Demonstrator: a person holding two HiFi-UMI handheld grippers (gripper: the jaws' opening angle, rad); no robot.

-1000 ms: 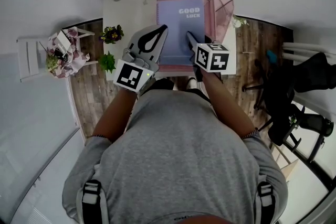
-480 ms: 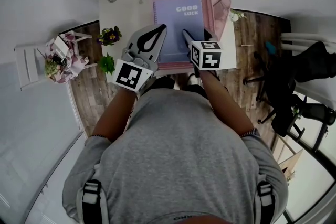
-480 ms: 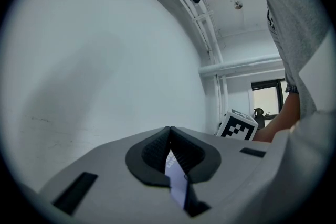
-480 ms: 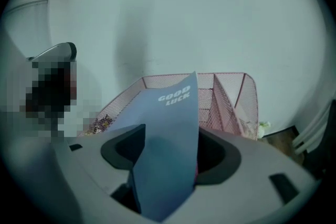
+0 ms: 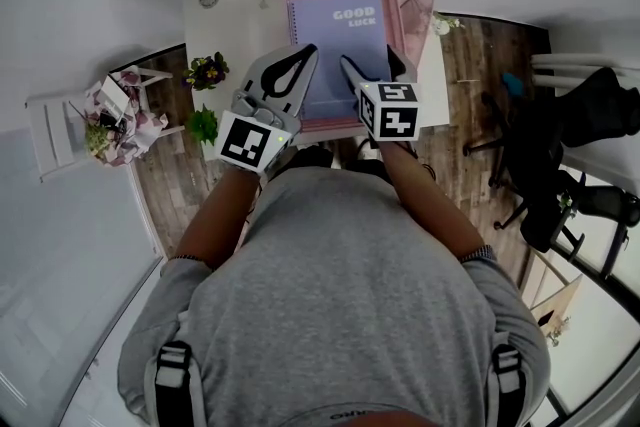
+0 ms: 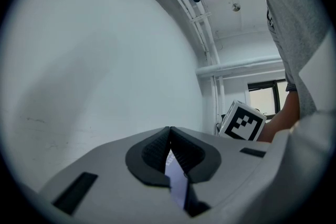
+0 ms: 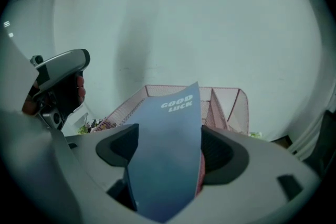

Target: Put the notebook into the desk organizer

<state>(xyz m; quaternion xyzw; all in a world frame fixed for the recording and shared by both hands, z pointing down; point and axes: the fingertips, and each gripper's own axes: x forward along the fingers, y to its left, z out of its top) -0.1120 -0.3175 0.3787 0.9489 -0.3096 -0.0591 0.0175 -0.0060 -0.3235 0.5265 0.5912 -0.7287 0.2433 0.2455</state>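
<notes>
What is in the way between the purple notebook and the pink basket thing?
Nothing that I can see. The notebook already sits over the pink mesh desk organizer, with nothing between them. The left gripper pinches its near edge. The right gripper has the notebook between its jaws, which are opening.

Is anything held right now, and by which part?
The left tool pinches the notebook near its left edge. The right tool is opening around its near edge, gripping nothing.
</notes>
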